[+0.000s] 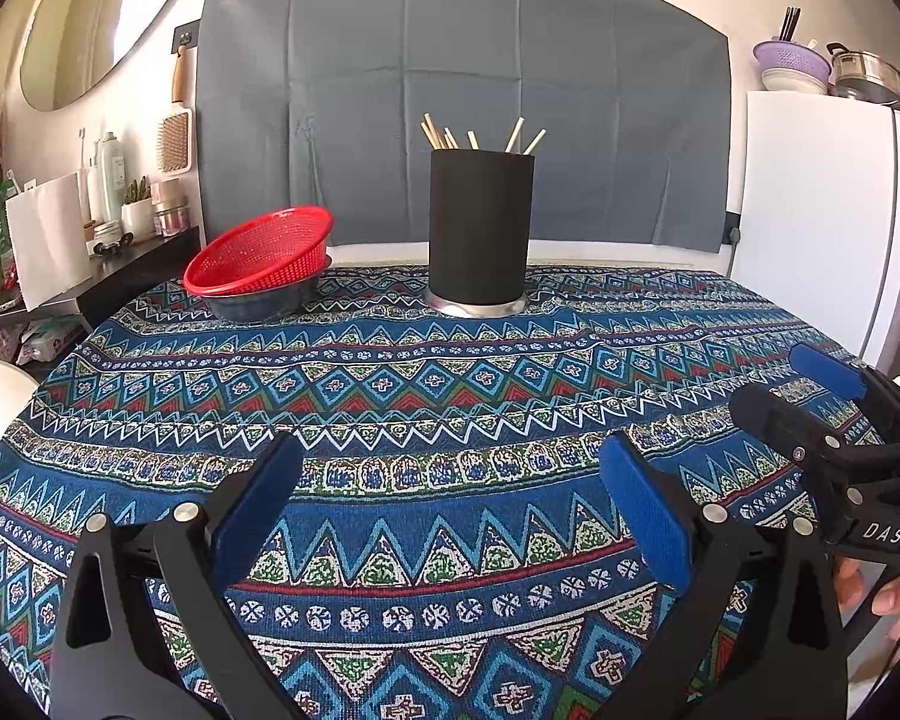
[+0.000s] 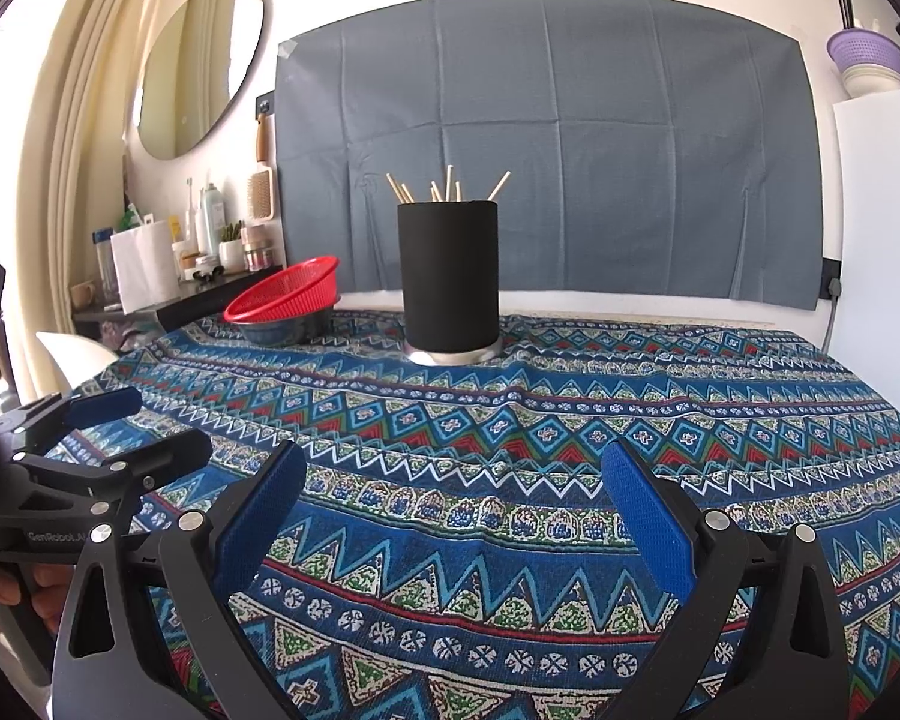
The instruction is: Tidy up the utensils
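A black cylindrical holder (image 1: 480,228) (image 2: 450,276) stands upright at the far middle of the table, with several wooden chopsticks (image 1: 480,135) (image 2: 447,186) sticking out of its top. My left gripper (image 1: 453,474) hovers open over the near part of the patterned tablecloth (image 1: 420,384), with nothing between its blue pads. In the right wrist view my right gripper (image 2: 453,483) is likewise open and empty, well short of the holder. Each gripper shows at the side of the other's view: the right one (image 1: 792,378), the left one (image 2: 144,426).
A red mesh basket (image 1: 261,252) (image 2: 285,291) sits tilted in a dark bowl (image 1: 258,300) left of the holder. A black shelf with bottles and jars (image 1: 108,210) lines the left wall. A white fridge (image 1: 822,210) stands at the right. A grey cloth (image 1: 450,90) hangs behind.
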### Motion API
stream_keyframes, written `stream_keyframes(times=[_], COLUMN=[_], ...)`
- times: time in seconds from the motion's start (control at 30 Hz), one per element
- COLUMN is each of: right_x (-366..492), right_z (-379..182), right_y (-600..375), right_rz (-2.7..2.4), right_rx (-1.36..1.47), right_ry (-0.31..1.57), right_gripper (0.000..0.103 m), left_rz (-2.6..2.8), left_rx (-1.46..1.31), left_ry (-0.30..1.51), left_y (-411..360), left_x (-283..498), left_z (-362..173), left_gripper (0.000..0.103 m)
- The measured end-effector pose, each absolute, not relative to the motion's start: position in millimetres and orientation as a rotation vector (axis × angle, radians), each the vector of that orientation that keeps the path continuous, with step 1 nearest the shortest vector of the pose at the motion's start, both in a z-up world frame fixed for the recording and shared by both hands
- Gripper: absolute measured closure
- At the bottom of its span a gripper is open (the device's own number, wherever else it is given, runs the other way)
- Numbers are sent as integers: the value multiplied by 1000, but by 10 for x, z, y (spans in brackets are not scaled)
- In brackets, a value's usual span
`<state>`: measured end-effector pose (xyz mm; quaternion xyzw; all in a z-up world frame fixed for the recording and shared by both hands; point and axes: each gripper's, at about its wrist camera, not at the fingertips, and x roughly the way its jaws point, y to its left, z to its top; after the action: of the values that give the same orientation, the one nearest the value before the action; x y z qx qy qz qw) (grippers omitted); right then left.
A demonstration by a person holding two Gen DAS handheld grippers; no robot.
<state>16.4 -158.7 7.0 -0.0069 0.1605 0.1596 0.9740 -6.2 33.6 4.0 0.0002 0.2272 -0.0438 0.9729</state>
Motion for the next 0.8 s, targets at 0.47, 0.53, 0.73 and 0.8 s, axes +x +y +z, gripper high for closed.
stream_keyframes(times=[0.47, 0.53, 0.73, 0.8], right_x=[155, 153, 157, 159], right_z=[71, 72, 71, 75], right_y=[-1589, -1585, -1587, -1584], right_rz=[319, 318, 319, 317], right_rx=[-13, -13, -14, -17], right_ry=[319, 318, 318, 319], right_gripper=[8, 8, 8, 8], left_rz=[-89, -90, -89, -87], left_rx=[0, -1, -10, -7], left_ry=[464, 464, 460, 456], left_y=[339, 341, 349, 345], left_x=[-49, -49, -64, -71], left_z=[33, 33, 37, 38], left_gripper=[6, 6, 6, 6])
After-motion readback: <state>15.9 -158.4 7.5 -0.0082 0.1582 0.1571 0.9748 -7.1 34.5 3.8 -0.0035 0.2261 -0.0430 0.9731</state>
